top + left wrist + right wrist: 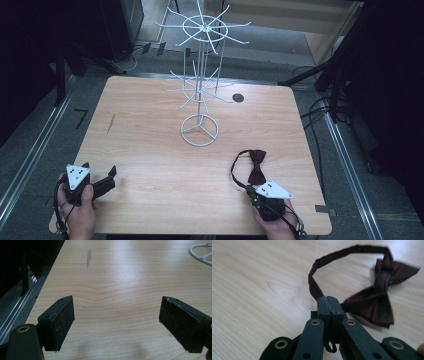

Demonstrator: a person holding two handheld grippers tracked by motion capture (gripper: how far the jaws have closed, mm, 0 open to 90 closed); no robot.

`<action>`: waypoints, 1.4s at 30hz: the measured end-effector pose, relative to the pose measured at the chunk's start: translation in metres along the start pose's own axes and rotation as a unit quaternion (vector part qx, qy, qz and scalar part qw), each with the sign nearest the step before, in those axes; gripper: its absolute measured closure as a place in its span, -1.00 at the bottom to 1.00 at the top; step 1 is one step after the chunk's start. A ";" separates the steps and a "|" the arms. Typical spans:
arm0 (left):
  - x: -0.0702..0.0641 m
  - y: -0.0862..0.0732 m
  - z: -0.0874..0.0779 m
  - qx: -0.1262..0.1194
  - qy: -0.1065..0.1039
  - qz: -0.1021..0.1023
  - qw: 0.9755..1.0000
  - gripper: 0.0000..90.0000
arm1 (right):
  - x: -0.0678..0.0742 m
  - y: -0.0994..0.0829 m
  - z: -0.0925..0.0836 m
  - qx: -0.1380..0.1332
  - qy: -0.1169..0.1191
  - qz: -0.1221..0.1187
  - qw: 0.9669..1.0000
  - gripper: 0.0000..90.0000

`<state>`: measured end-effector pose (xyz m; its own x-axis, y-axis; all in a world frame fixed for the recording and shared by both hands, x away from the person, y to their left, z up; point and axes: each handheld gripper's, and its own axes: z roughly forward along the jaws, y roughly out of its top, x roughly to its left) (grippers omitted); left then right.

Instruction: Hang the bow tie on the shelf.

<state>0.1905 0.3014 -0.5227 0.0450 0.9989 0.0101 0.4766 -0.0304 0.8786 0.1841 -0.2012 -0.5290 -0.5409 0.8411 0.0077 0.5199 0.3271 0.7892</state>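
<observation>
Pinching bow tie (374,297) strap between right gripper (329,303) jaws.

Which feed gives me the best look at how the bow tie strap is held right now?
The right gripper view: the right tongs are shut on the strap of the dark red bow tie, close up. The high view shows the tie small, lying on the table ahead of those tongs. The left gripper view shows open tongs over bare wood.

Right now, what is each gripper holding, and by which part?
The right gripper is shut on the bow tie, pinching its neck strap. The left gripper is open, holding nothing.
</observation>
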 end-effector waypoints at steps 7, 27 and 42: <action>-0.002 0.000 0.000 0.001 0.002 0.008 1.000 -0.69 | -0.003 0.014 -0.015 -0.075 -0.009 0.017 0.997 1.00; -0.002 0.000 -0.001 0.001 -0.005 0.011 1.000 -0.69 | -0.013 0.062 -0.031 -0.177 -0.029 0.059 0.982 1.00; -0.002 0.000 -0.001 0.000 -0.008 0.011 1.000 -0.69 | -0.004 0.095 -0.035 -0.204 -0.027 0.040 0.978 1.00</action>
<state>0.1896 0.2997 -0.5228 0.0700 0.9973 0.0224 0.4755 -0.0531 0.8781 0.2130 -0.1888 -0.4328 -0.4684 0.8817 0.0563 0.2463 0.0692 0.9667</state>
